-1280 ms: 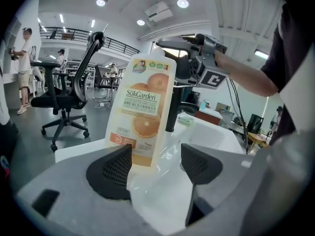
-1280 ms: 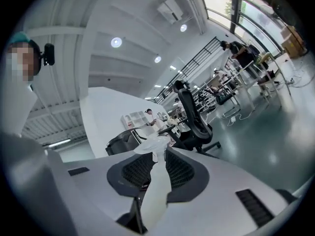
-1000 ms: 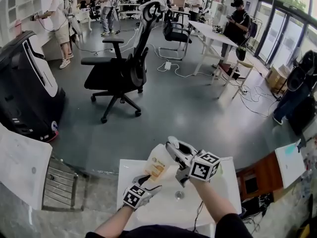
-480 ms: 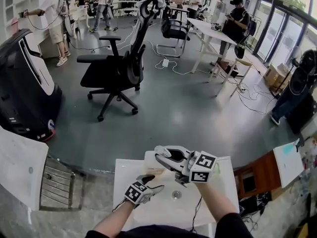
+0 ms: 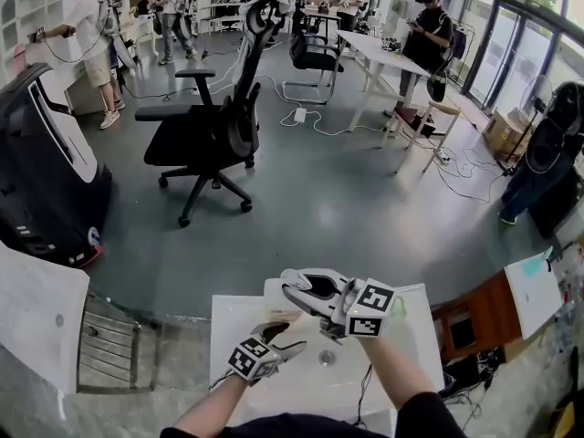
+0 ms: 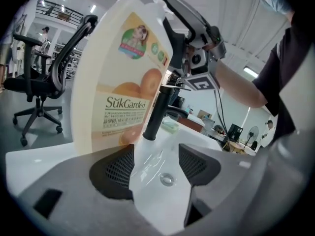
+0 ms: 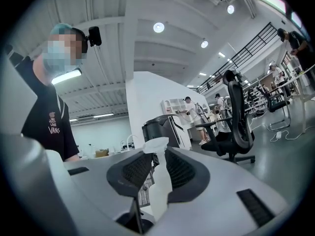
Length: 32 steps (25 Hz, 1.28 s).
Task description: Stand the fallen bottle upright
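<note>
The SukGarden bottle (image 6: 123, 77), tilted a second ago, now stands almost upright on the white counter (image 5: 235, 322) at lower centre. The right hand-held gripper (image 7: 152, 168) pinches its neck, while the left hand-held gripper (image 6: 155, 163), wide and empty, is closing beside its base; letting go looks next

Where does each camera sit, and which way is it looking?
Head view: on the person's head, facing steeply down at the white table; their arms, left gripper and right gripper show.
Left gripper view: rides the left gripper, facing across the table at the bottle; its closing jaws show, nothing between them.
Right gripper view: rides the right gripper, facing level toward the office chair; its jaws clamp the bottle's neck, the person's torso beside.
Shared: all three show the bottle and chair.
</note>
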Tool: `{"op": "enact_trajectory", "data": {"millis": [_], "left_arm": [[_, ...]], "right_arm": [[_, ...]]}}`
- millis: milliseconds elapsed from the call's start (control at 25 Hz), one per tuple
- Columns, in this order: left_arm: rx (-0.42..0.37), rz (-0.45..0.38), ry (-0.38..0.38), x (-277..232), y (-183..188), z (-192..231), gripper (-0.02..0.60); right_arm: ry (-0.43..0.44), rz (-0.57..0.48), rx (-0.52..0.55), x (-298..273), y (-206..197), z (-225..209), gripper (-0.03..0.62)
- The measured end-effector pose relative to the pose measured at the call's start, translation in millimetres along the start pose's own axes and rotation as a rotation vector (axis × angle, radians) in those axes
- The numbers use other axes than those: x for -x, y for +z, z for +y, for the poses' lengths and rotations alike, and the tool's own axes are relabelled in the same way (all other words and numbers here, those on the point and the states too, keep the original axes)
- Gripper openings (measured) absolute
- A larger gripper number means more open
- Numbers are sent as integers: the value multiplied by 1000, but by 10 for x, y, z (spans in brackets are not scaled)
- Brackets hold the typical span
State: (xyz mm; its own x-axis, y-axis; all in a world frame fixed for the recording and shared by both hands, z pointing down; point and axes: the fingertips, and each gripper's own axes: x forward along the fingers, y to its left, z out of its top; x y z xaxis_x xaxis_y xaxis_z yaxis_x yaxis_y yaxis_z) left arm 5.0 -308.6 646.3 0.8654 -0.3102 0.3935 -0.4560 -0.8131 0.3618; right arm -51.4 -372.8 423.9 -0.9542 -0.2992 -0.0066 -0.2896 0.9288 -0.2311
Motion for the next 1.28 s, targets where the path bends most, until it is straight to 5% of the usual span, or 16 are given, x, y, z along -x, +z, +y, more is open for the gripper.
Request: {"op": "enact_trajectory", "data": {"millis": [160, 280, 600, 960, 1280], "left_arm": [[-9, -39, 7, 112, 88, -53, 282], [-11, -57, 23, 205, 108, -73, 282], [-14, -127, 65, 512, 195, -162, 281], [-65, -234, 100, 1023, 382, -376, 282], [-125, -315, 140, 1465, 447, -640, 279]], "right_arm": [[-17, 6, 9, 7, 2, 17, 99], [-85, 40, 16, 58, -51, -74, 238], [-194, 47, 47, 340, -99, -8, 241], [-365, -88, 25, 773, -135, 488, 239], [-547, -157, -6, 1156, -399, 1015, 144]]}}
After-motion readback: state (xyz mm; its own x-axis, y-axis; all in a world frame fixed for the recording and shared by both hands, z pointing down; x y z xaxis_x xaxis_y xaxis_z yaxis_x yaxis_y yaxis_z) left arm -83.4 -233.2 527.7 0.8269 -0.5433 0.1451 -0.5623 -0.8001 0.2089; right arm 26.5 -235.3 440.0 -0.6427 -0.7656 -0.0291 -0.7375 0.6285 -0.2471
